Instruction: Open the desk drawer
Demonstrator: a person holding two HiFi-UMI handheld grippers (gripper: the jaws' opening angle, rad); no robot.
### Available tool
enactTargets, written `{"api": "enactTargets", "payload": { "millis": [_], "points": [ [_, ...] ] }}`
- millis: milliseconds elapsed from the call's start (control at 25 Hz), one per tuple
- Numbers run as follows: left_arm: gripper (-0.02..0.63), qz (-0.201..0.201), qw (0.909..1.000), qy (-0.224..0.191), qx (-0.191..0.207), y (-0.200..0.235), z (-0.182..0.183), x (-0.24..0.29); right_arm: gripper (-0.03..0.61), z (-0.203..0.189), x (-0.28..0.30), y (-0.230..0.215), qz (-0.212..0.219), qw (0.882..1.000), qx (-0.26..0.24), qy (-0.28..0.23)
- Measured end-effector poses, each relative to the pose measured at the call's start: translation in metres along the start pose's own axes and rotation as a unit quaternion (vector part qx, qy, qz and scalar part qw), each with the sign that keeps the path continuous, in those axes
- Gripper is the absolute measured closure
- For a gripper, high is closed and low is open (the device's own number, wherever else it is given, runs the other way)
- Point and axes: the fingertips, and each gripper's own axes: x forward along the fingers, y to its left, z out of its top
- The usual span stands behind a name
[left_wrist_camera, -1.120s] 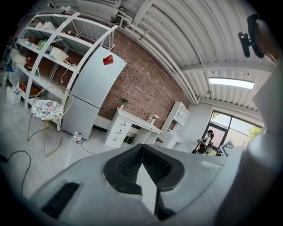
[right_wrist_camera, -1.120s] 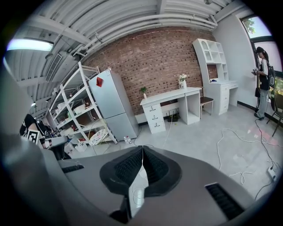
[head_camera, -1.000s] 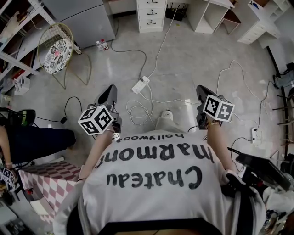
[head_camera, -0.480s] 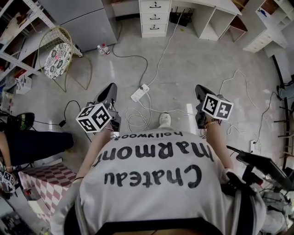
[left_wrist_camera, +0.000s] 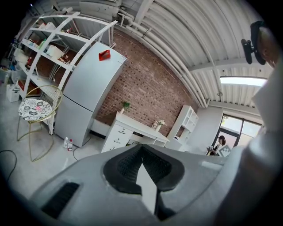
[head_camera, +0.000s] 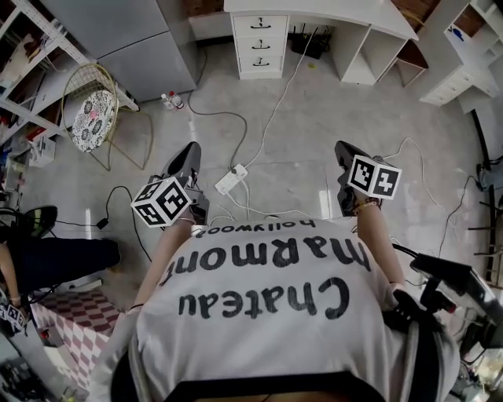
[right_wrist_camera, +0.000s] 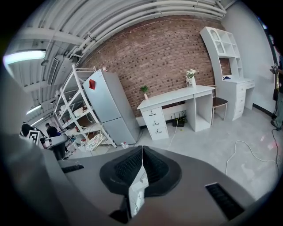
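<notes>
- Left hand-held gripper [head_camera: 189, 151]: jaws pressed together, nothing between them. Held out over the floor [head_camera: 314, 110] in front of the person's torso, with its marker cube [head_camera: 163, 202] just behind the jaws.
- Right hand-held gripper [head_camera: 343, 149]: jaws pressed together too, empty. Its marker cube [head_camera: 374, 177] sits by the wrist.
- The two grippers are well apart from each other. Both point toward the far wall and touch nothing.
- Drawer stack [head_camera: 259, 43]: three drawers with dark handles, all closed. It sits under the left end, as the head view shows it, of the white surface [head_camera: 330, 9], against the brick wall [right_wrist_camera: 168, 48]. It is well apart from both grippers, across open floor.
- Right gripper view: the drawer stack shows above the jaw tips, slightly right of them. Left gripper view: it shows just left of the jaw line.
- Two small potted plants stand on the surface, one green [right_wrist_camera: 144, 90] above the drawers and one with pale flowers [right_wrist_camera: 191, 75] toward the other end.
- Grey fridge [head_camera: 134, 31] stands left of the drawer stack, with two small bottles [head_camera: 169, 100] on the floor at its corner.
- Wire chair with a floral cushion [head_camera: 93, 106] stands near the white shelf rack [left_wrist_camera: 48, 48].
- White power strip [head_camera: 230, 180] lies on the floor between the grippers, with cables running toward the surface.
</notes>
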Motion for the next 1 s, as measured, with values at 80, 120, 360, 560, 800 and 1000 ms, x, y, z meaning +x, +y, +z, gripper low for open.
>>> {"api": "enactTargets", "payload": {
  "millis": [80,120,360,560,800,1000],
  "points": [
    [0.598,0.008,1.0,-0.004,0.001,-0.005,0.001,0.017,0.563,0.012,0.006,-0.014,0.006,1.0,-0.007,0.002],
    [0.598,0.01,0.9999,-0.008,0.0,-0.009,0.002,0.026,0.563,0.018,0.009,-0.02,0.009,1.0,-0.008,0.002],
    [0.598,0.001,0.9999,0.009,0.006,-0.028,-0.006,0.061,0.563,0.018,0.03,-0.032,0.034,0.999,0.027,0.012],
    [0.598,0.005,0.9991,0.04,0.012,-0.025,-0.01,0.082,0.563,0.0,0.046,-0.046,0.029,0.997,0.057,0.036],
    [0.598,0.001,0.998,0.064,-0.001,-0.004,-0.017,0.132,0.563,-0.001,0.075,-0.066,0.01,0.995,0.08,0.055],
    [0.598,-0.018,0.9982,0.058,-0.007,0.008,-0.004,0.199,0.563,0.029,0.106,-0.088,-0.01,0.995,0.079,0.055]
  ]
}}
